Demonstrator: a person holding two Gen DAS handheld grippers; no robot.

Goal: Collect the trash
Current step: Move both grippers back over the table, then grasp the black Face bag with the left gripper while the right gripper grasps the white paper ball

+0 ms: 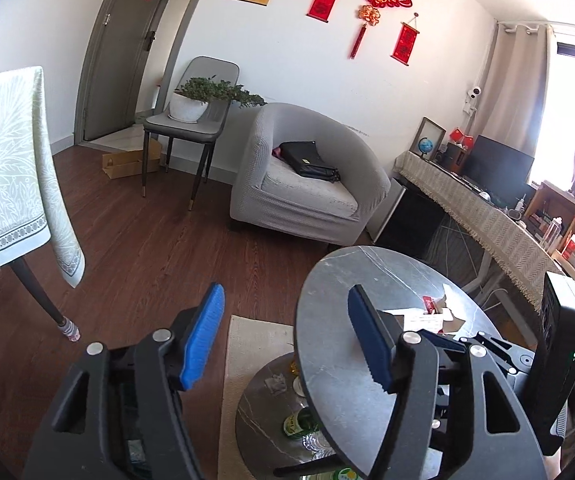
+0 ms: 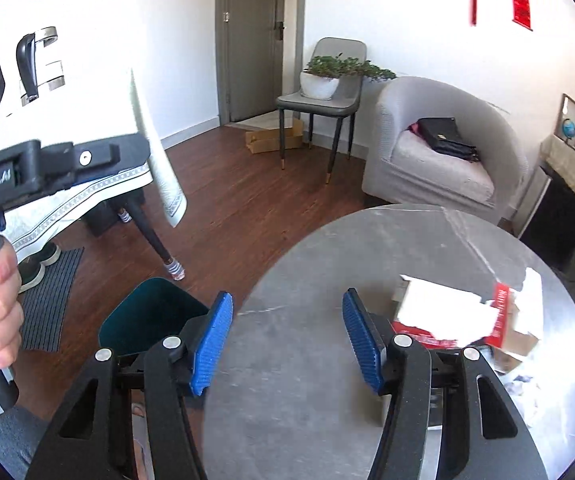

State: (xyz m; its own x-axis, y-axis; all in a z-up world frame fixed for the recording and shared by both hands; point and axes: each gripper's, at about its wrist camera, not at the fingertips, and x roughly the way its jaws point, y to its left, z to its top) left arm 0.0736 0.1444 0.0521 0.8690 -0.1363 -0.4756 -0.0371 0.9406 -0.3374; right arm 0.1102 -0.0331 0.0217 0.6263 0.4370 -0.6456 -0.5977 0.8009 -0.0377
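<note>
"enRobot.AI" on left tongs (image 2: 47, 168)

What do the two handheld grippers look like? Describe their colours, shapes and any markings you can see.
Each gripper, left gripper and right gripper, has black plastic arms with triangular cut-outs and round silver pivot bolts. The fingers carry flat blue ribbed pads. Seen from the right wrist view, the left tool has a grey handle and white lettering on its black body.
</note>
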